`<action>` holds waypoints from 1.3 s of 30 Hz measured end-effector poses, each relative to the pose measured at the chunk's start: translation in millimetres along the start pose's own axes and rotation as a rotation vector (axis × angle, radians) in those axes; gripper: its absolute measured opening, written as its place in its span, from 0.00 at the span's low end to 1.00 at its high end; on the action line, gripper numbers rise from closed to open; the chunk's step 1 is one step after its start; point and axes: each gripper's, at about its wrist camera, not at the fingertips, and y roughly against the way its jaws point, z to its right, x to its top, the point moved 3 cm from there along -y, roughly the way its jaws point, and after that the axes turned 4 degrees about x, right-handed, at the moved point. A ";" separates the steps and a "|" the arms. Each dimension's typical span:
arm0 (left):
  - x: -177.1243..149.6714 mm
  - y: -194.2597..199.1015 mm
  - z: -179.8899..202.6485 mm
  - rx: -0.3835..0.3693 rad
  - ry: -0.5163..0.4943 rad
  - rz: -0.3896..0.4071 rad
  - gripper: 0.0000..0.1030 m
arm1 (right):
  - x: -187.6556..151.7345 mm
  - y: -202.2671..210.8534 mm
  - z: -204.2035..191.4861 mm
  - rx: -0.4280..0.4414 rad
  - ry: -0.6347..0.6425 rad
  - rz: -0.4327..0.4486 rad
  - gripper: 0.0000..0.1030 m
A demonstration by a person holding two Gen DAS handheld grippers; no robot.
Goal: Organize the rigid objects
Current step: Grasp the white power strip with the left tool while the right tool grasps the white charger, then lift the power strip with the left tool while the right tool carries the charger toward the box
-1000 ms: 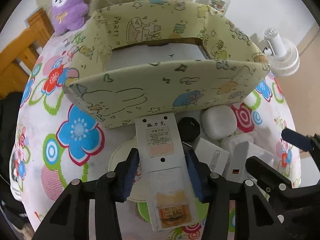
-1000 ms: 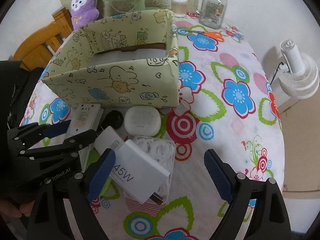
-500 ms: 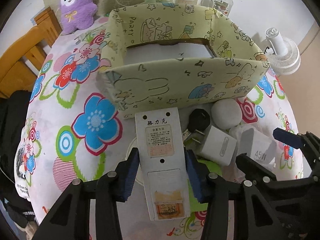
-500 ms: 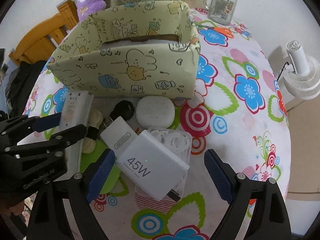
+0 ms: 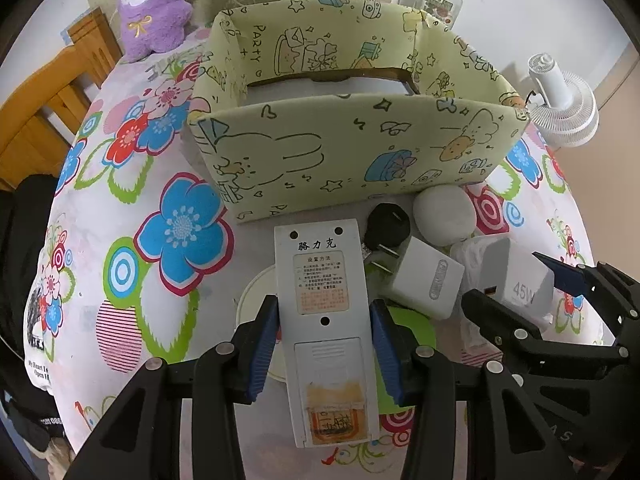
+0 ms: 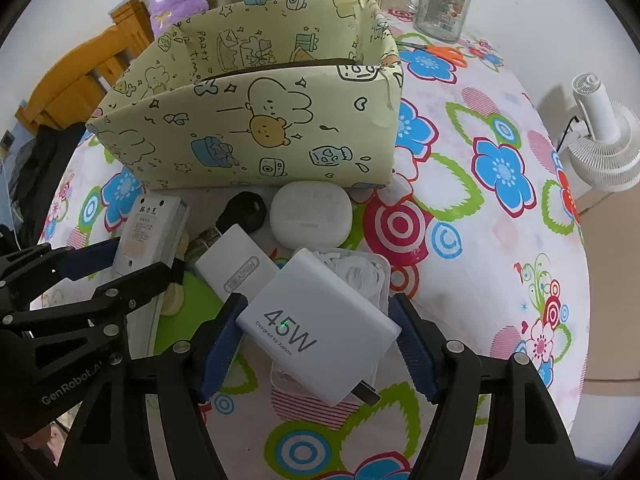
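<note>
My left gripper [image 5: 323, 302] is shut on a white remote control [image 5: 324, 276], held back-side up in front of the pale yellow cartoon-print box [image 5: 360, 108]. Its fingers also show in the right wrist view [image 6: 128, 260]. My right gripper [image 6: 315, 300] is closing its jaws on a white 45W charger [image 6: 320, 320], and the blue pads touch two opposite corners of it. The charger lies on a clear case of white cables [image 6: 360, 272]. A smaller white charger [image 6: 236, 264], a black plug [image 6: 244, 210] and a white oval case [image 6: 310, 214] lie between the grippers and the box.
The flowered tablecloth [image 6: 480, 240] curves down to the table's edge on the right. Orange scissors [image 6: 444, 54] and a green-lidded glass jar [image 6: 440, 0] stand behind the box. A purple plush [image 5: 154, 8], a wooden chair [image 5: 36, 100] and a white fan [image 6: 600, 152] surround the table.
The right gripper's jaws have narrowed from wide apart down onto the 45W charger. The left gripper keeps the remote, and the box now looks a little farther off.
</note>
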 end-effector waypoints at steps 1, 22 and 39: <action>0.0 1.1 0.5 -0.001 0.005 0.002 0.45 | 1.9 1.0 1.4 0.001 0.002 0.004 0.73; 8.2 48.0 -2.3 0.011 0.074 0.067 0.44 | 14.5 44.2 -4.3 0.024 0.027 0.082 0.73; 16.8 89.7 3.1 0.058 0.101 0.140 0.44 | 26.1 82.6 -5.9 0.046 0.056 0.148 0.73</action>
